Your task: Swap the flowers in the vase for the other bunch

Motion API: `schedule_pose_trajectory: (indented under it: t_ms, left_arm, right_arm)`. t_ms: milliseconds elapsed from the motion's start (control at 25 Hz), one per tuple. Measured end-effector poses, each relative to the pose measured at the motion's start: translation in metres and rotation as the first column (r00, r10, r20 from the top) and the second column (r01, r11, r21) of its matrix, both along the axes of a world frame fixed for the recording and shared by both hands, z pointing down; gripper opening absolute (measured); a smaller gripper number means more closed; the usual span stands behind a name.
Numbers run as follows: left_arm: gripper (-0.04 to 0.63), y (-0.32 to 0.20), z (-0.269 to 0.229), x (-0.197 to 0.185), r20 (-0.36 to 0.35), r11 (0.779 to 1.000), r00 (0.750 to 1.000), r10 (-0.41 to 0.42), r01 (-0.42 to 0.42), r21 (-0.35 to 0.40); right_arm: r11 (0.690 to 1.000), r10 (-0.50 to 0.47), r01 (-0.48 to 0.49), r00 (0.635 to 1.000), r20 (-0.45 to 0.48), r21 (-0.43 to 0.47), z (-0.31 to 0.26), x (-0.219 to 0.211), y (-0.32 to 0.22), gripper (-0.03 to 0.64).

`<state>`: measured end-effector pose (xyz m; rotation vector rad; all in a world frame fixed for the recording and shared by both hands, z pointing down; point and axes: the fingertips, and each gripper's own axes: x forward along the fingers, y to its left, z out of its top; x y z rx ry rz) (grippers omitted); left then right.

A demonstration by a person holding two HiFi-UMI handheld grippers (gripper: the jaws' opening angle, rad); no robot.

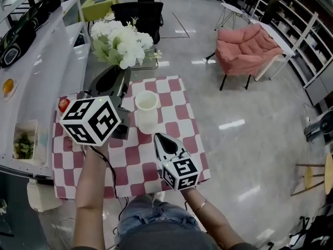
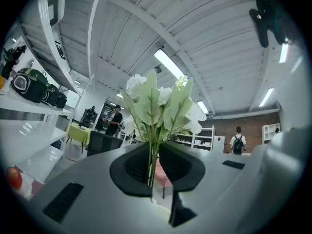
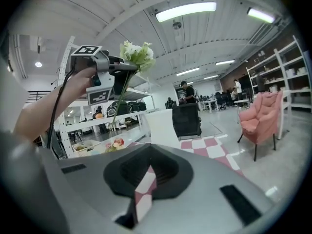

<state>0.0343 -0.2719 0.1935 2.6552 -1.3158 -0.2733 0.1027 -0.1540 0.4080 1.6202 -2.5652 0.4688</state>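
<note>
My left gripper [image 1: 117,81] is raised above the checkered table and shut on the green stems [image 2: 152,164] of a white flower bunch [image 1: 123,41]. The blooms [image 2: 161,100] stand up past the jaws. From the right gripper view the left gripper [image 3: 125,67] holds the bunch [image 3: 138,53] high, stems hanging below it. The white vase [image 1: 146,110] stands empty on the cloth, right of the left gripper. My right gripper [image 1: 161,137] sits low, just in front of the vase [image 3: 159,126], jaws shut with nothing between them. A red-pink bloom [image 1: 63,104] shows beside the left cube.
The red-and-white checkered cloth [image 1: 177,119] covers a small table. A white counter [image 1: 36,77] with a tray of greenery [image 1: 23,145] runs along the left. A black chair [image 1: 139,13] stands behind the table, a pink armchair [image 1: 250,48] at the right.
</note>
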Motion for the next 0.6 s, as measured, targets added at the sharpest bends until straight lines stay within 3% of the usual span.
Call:
schedule_pose_trajectory:
  t_ms: [280,600]
  left_arm:
    - [0.055,0.009,-0.013,0.017,-0.137,0.989,0.984,0.114,-0.101,0.104]
    - [0.055,-0.005,-0.003,0.024,-0.132,0.982,0.98,0.15,-0.132,0.135]
  right_arm:
    - [0.998,0.058,-0.058,0.998,0.003,0.012,0.013,0.012,0.007,0.01]
    - [0.993,0.114,-0.114,0.993,0.004,-0.008,0.021,0.011,0.006,0.009]
